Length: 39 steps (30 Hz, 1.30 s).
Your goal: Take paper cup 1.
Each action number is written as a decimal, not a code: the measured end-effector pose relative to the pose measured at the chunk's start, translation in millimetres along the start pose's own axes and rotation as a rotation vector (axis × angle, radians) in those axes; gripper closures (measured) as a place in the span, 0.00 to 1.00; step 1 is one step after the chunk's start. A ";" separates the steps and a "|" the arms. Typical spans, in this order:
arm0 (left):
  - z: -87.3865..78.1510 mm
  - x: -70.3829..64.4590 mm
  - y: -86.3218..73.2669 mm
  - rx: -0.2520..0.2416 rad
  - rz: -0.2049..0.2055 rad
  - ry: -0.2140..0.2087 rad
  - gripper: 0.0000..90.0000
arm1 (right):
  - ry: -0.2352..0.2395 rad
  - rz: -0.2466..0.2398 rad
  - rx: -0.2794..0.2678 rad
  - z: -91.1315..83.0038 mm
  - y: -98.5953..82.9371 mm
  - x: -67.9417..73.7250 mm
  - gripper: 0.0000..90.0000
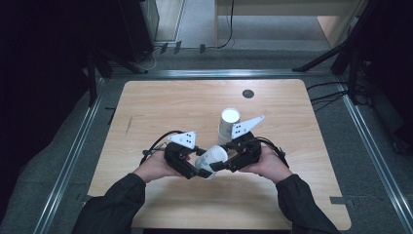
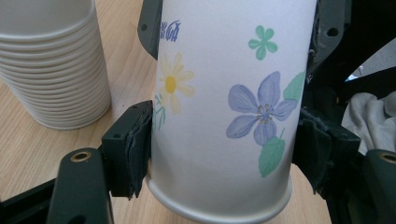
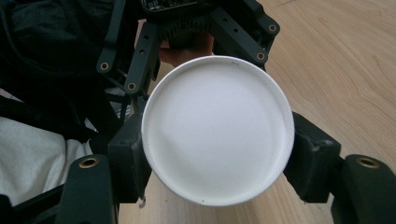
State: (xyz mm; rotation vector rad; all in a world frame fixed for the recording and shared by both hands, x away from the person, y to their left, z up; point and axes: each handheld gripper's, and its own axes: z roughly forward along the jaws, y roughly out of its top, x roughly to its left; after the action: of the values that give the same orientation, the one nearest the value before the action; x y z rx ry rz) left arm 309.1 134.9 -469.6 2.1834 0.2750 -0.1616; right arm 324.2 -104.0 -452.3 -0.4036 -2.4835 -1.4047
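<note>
Both grippers are closed on a single flowered paper cup (image 1: 211, 161), held tipped on its side between them above the near part of the table (image 1: 160, 105). By the left gripper (image 1: 187, 165) the cup's wall is clamped near the bottom rim; by the right gripper (image 1: 229, 163) the base end is pinched, its jaws pressed against the round white bottom (image 3: 218, 129). One stack of white cups (image 1: 227, 124) is stood upright just behind the grippers, apart from the held cup. The tabletop is pale wood with a dark round inlay (image 1: 248, 93) near its far edge. Grey floor, metal rails and black stands are seen around it.
</note>
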 end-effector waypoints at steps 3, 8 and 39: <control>-0.7 -0.3 0.3 0.002 0.003 0.002 0.31 | 0.000 0.002 -0.002 -0.2 0.2 0.3 0.37; -1.9 -1.3 0.6 0.005 0.009 0.012 0.32 | -0.006 0.004 -0.005 0.3 0.4 1.2 0.37; -34.4 1.6 9.4 0.063 -0.014 0.066 0.32 | -0.160 -0.019 0.030 -20.0 -29.8 5.3 0.30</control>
State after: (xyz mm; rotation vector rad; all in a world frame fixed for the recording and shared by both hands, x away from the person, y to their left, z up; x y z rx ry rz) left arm 313.5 157.6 -442.4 2.2521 0.3257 -0.1075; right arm 310.2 -135.3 -464.0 -0.5057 -2.6380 -1.3917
